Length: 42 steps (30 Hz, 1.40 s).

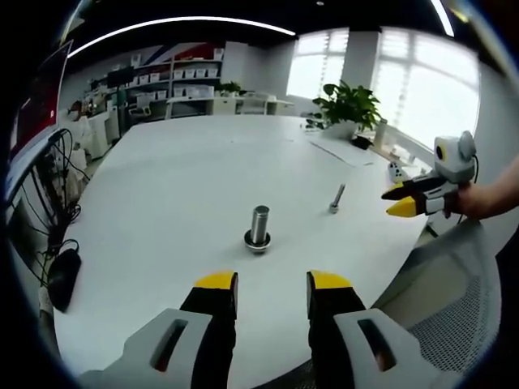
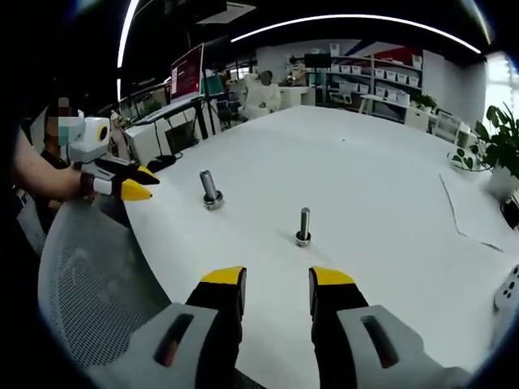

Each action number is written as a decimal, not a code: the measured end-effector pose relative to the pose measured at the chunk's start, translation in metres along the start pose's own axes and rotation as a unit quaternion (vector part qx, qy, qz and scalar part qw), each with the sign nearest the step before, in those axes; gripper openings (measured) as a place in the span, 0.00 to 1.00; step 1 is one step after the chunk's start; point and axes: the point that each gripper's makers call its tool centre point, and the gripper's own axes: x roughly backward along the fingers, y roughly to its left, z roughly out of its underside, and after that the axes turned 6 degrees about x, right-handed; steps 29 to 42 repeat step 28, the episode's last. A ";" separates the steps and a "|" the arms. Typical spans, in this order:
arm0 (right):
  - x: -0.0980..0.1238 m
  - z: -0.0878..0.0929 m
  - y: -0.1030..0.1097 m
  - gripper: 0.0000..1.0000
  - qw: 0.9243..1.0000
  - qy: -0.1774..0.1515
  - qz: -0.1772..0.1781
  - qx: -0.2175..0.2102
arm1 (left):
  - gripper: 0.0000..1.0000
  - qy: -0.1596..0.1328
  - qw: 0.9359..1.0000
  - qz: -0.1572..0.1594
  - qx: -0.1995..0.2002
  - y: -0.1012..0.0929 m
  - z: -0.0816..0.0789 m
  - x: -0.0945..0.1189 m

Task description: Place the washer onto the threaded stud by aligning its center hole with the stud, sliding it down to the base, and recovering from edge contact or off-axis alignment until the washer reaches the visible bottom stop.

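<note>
Two metal studs, two hand-held grippers

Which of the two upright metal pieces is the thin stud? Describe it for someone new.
On the big white table, two metal posts stand near the edge. The thin stud is nearer the potted plant. It is slimmer and tilts in the left gripper view, unlike the thick cylinder.

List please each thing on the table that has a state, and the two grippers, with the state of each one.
Left gripper: open, empty, above the table edge.
Right gripper: open, empty, above the table edge.
Thick stud: upright on the white table, a ring at its base.
Thin stud: upright, a ring at its base too.
Mesh chair: beside the table, nobody sitting.
</note>
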 end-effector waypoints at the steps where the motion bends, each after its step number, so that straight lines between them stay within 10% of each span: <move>1: 0.000 0.000 0.000 0.34 1.000 0.000 0.001 -0.001 | 0.32 0.000 1.000 0.001 0.000 0.000 0.000 0.000; 42: 0.000 0.004 0.000 0.34 1.000 0.011 0.007 0.008 | 0.31 0.010 1.000 0.009 -0.007 -0.003 0.004 -0.001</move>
